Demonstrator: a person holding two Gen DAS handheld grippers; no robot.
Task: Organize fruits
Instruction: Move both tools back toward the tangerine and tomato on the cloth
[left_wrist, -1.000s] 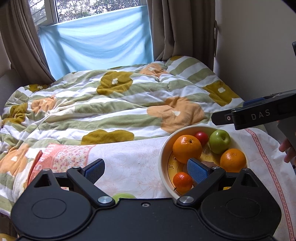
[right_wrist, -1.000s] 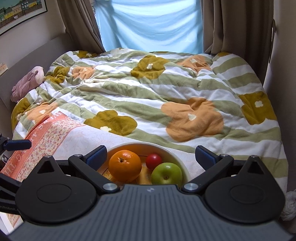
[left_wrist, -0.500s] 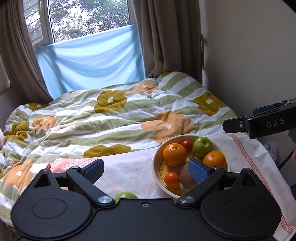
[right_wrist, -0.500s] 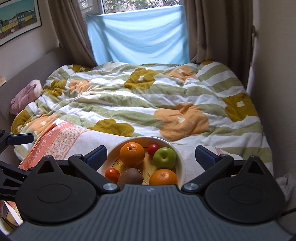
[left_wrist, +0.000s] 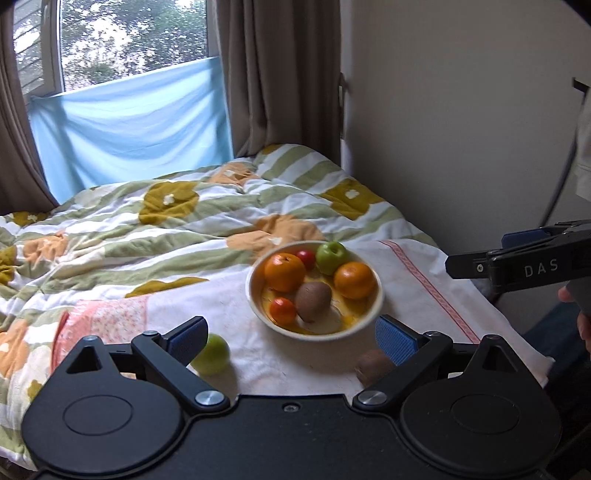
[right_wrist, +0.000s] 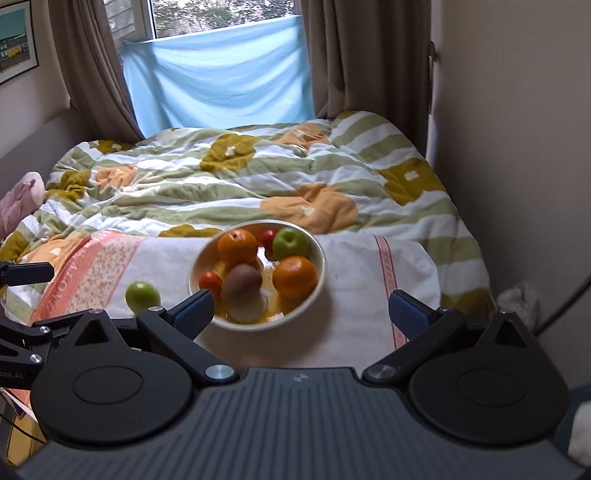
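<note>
I hold my left gripper (left_wrist: 290, 338) above the near edge of the towel (left_wrist: 413, 280), its fingers apart and nothing between them. My right gripper (right_wrist: 301, 310) is also spread wide and empty, above the same near edge.

The bowl (right_wrist: 321, 258) stands near the middle of the towel, which lies over the near end of the bed (right_wrist: 240, 177). In the bowl I see two oranges (left_wrist: 284, 271) – one at the far left, one at the right – a green apple (left_wrist: 331, 255) at the far rim, a small red fruit (left_wrist: 306, 258) between this apple and the left orange, a kiwi (left_wrist: 313, 301) in the middle and a small tangerine (left_wrist: 282, 310) at the near left.

Two fruits lie outside the bowl – a second green apple (right_wrist: 142, 296) on the towel toward its left edge, just beside my left finger in the left view, and a second kiwi (left_wrist: 371, 367) at the near edge, partly hidden behind the right finger of the left gripper.
</note>
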